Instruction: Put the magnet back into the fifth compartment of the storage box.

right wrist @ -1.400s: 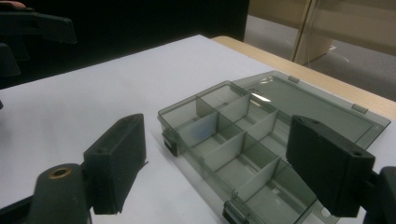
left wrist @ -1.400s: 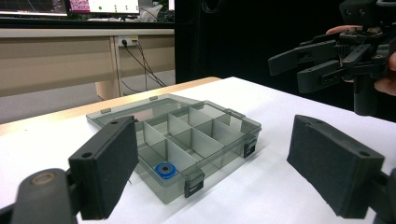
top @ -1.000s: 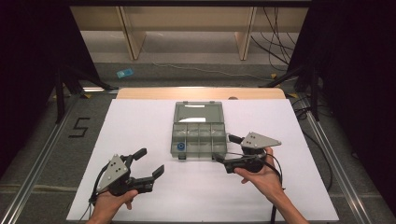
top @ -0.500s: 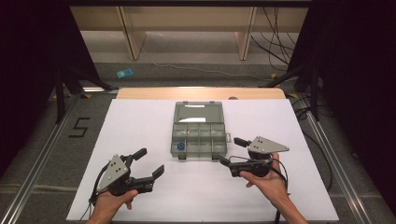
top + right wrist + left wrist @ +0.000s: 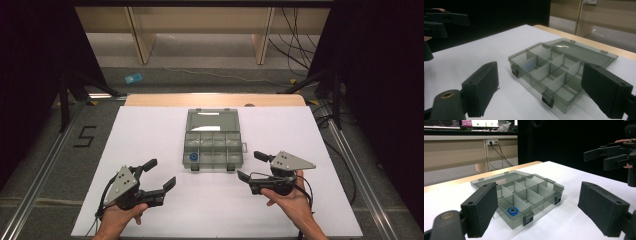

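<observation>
I see both the left gripper (image 5: 159,174) and right gripper (image 5: 251,166) with jaws wide apart, empty, flanking the open organizer box (image 5: 213,146).

Evenly and brightly lit from overhead on the white bench (image 5: 150,130), black and dim at both sides. Glare on the box lid (image 5: 210,119). Soft, slightly blurred; near tongs out of focus.
</observation>
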{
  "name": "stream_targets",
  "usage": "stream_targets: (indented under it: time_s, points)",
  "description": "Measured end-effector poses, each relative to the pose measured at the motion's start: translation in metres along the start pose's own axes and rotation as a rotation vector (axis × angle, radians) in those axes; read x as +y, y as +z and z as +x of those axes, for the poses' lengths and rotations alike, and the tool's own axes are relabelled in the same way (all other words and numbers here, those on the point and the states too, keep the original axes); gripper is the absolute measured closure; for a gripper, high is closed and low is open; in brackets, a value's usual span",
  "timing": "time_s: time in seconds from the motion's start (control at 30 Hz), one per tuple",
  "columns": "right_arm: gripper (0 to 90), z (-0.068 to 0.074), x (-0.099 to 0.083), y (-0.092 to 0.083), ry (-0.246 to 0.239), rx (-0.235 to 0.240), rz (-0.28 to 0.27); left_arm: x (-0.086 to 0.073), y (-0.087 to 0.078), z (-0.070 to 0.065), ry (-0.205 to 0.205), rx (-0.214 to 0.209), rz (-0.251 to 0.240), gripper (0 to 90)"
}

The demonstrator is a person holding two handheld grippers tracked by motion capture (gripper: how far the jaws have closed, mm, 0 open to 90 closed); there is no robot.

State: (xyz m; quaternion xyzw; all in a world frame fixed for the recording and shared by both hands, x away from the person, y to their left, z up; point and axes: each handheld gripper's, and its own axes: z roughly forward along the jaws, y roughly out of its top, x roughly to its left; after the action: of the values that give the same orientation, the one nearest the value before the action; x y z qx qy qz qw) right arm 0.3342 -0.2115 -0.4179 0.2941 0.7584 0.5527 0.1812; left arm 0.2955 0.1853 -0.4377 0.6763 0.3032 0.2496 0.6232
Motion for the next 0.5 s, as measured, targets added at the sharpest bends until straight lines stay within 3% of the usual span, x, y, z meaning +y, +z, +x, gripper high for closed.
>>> stream_targets:
  time_s: [0.13,0.17,0.23,0.3,0.5]
  points:
    - [15.6,0.001,-0.002,-0.003,-0.005,0.001,-0.022,0.000,0.000,0.000,-0.004,0.001,0.000,15.4]
    - [15.6,0.002,-0.003,-0.003,0.013,0.010,-0.015,0.000,0.000,0.000,-0.004,0.001,0.000,15.4]
    - [15.6,0.002,-0.004,-0.006,-0.002,-0.005,-0.010,0.000,0.000,0.000,-0.004,0.001,0.000,15.4]
    - [15.5,0.003,-0.006,-0.006,0.018,0.003,-0.017,0.000,0.000,0.000,-0.004,0.002,0.000,15.4]
    - [15.6,0.003,-0.010,-0.011,0.015,-0.007,0.008,0.000,0.000,0.000,-0.005,0.001,0.000,15.4]
